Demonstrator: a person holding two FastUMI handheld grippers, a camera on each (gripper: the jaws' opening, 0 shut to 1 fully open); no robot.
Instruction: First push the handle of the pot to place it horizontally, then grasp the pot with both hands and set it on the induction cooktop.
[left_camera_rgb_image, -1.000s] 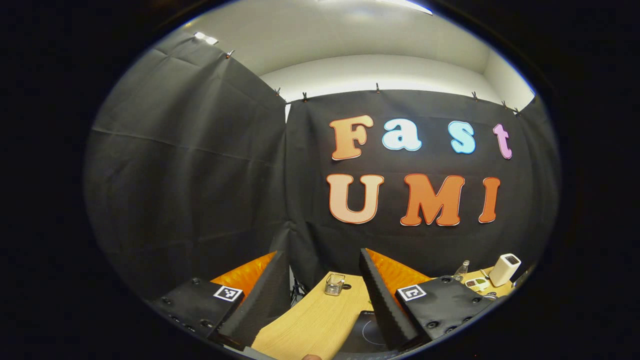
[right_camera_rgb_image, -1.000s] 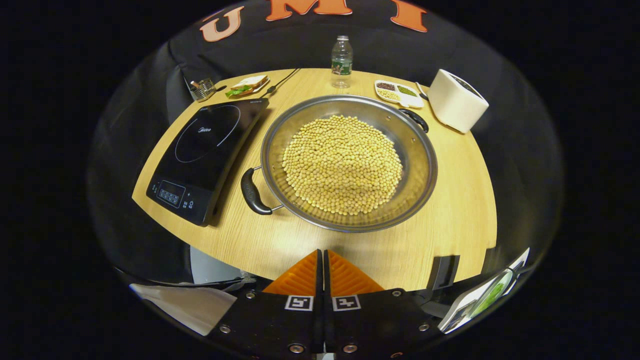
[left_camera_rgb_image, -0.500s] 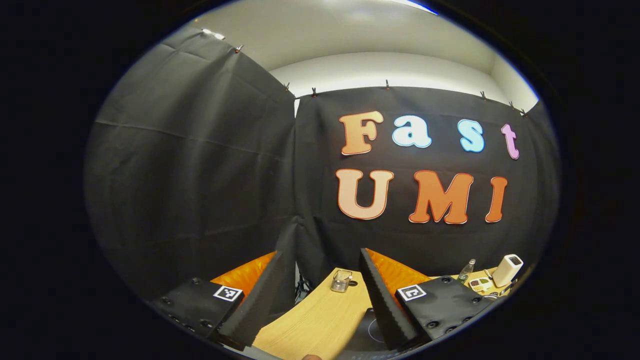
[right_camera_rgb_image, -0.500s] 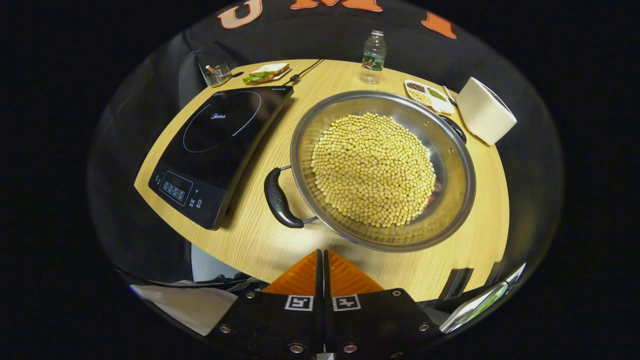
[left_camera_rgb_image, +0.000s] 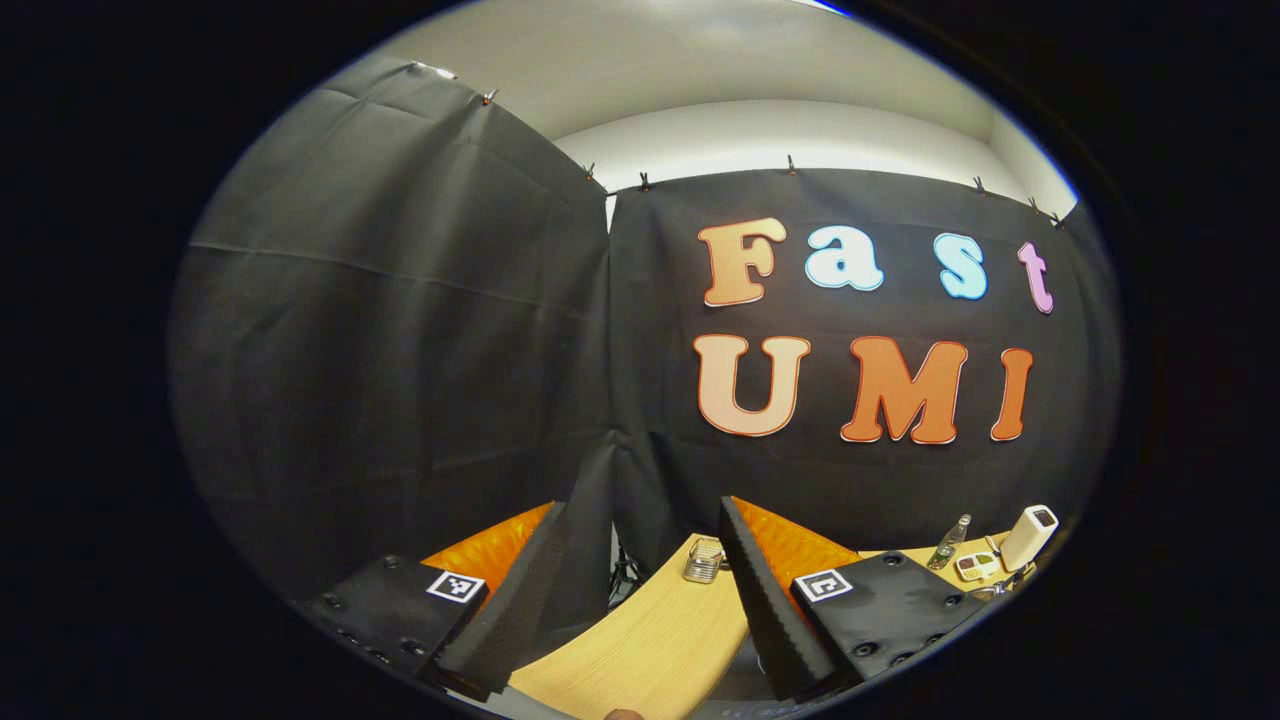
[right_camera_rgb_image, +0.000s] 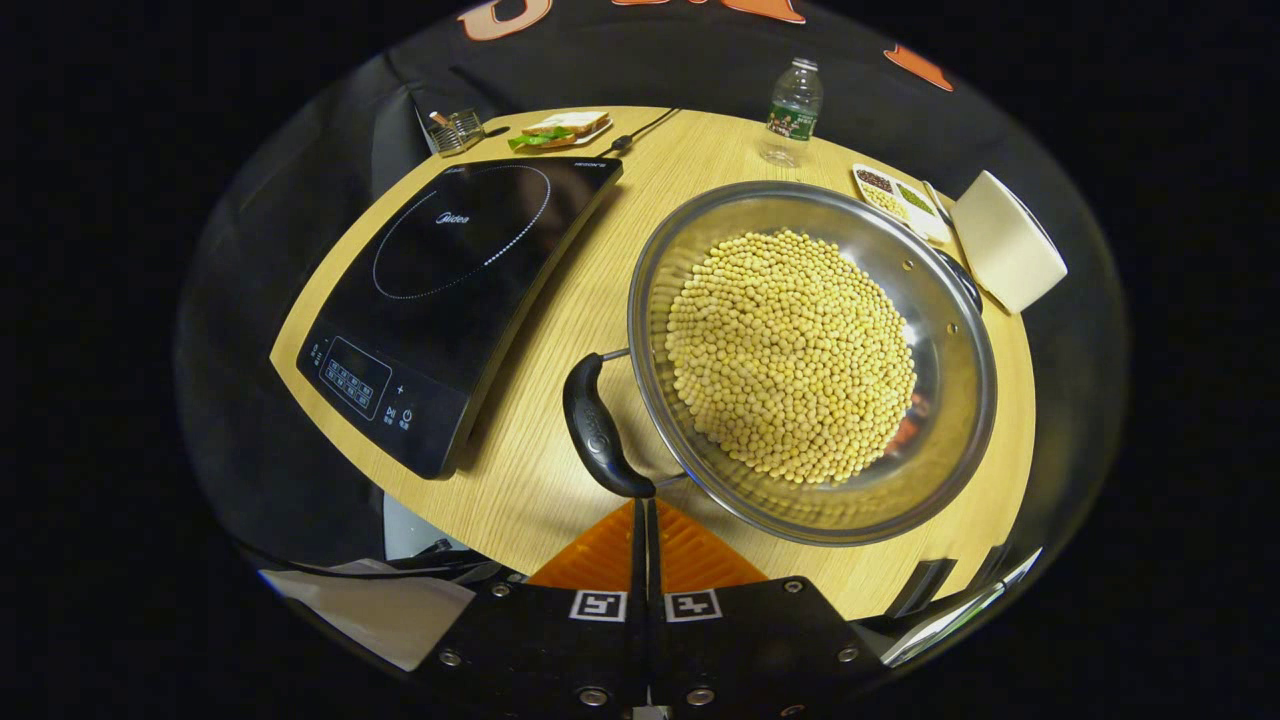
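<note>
On your table (right_camera_rgb_image: 560, 330) stand one pot (right_camera_rgb_image: 960, 420), one cooktop (right_camera_rgb_image: 450, 300), one bottle (right_camera_rgb_image: 790, 110). Your right gripper (right_camera_rgb_image: 645, 503) is closed, empty, tips at the handle (right_camera_rgb_image: 597, 432); your left gripper (left_camera_rgb_image: 640, 600) gapes wide, empty.

the left gripper view is sitting low at the table's (left_camera_rgb_image: 640, 640) near edge, facing almost level toward the cloth wall, so the tabletop is showing as a thin strip. the right gripper view is looking steeply down from above the near edge, close over the pot (right_camera_rgb_image: 812, 360) and cooktop (right_camera_rgb_image: 450, 300). both are sharing the far bottle (right_camera_rgb_image: 792, 110) (left_camera_rgb_image: 950, 543) and white box (right_camera_rgb_image: 1008, 255) (left_camera_rgb_image: 1030, 535).
</note>
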